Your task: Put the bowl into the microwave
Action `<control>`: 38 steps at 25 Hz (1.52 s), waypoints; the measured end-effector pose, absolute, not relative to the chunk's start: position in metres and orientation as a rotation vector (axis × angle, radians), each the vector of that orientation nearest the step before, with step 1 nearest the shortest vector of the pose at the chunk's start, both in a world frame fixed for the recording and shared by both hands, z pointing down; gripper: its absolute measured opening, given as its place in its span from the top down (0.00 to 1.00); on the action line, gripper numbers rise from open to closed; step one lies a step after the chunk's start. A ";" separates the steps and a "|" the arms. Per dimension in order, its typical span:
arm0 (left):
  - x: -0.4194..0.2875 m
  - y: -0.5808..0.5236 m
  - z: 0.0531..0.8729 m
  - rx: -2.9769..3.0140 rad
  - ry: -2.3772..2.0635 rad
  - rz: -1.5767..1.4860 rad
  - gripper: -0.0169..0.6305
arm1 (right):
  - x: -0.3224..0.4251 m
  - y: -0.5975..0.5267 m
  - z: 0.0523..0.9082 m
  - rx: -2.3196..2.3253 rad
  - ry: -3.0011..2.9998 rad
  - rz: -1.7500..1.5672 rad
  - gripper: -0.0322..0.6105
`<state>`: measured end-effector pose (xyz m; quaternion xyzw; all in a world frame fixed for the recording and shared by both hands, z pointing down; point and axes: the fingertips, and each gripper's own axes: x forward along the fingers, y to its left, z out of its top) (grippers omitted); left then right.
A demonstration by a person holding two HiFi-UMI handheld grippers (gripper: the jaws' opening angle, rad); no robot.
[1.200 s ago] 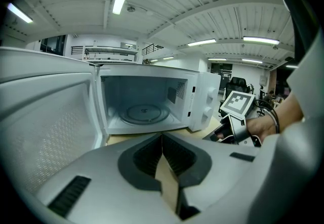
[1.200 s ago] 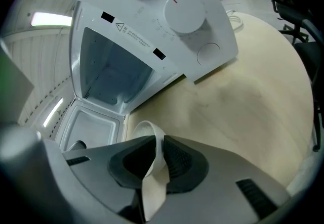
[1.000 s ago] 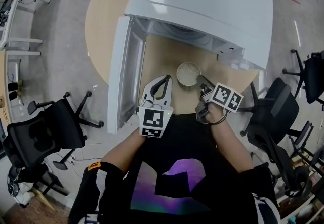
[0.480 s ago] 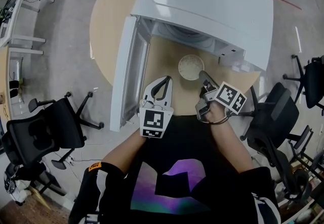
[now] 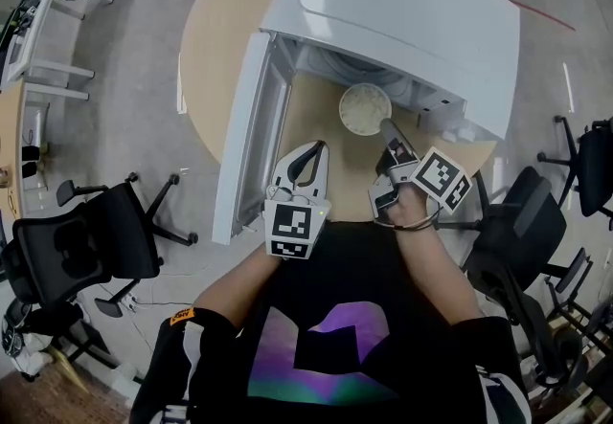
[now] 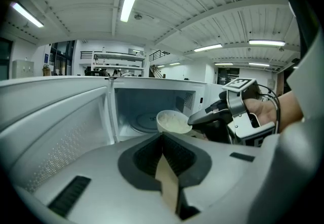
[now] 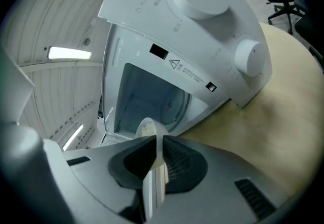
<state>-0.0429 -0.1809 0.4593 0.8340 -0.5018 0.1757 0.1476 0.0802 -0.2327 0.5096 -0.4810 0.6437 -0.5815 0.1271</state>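
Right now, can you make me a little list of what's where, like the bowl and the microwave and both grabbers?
bowl: white, something pale inside, held at the microwave's opening
microwave: white, stands on the round wooden table
door: swung open to the left
right gripper: shut on the bowl's rim
left gripper: shut, holding nothing, near the door
task: bowl not yet set down inside

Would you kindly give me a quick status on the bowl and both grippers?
Right gripper shut on bowl rim, at microwave mouth, not yet set down. Left gripper shut, empty. Nothing in the way, door open.
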 end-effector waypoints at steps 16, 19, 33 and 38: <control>-0.032 -0.216 0.449 2.364 -1.518 0.479 0.90 | 0.074 -0.290 0.519 -1.441 1.736 -1.629 0.87; -0.032 -0.220 0.453 2.347 -1.529 0.496 0.90 | 0.073 -0.302 0.525 -1.436 1.701 -1.627 0.87; -0.042 -0.259 0.465 2.276 -1.578 0.495 0.90 | 0.067 -0.352 0.539 -1.440 1.643 -1.590 0.87; -0.041 -0.265 0.473 2.259 -1.575 0.509 0.90 | 0.070 -0.359 0.545 -1.451 1.613 -1.581 0.87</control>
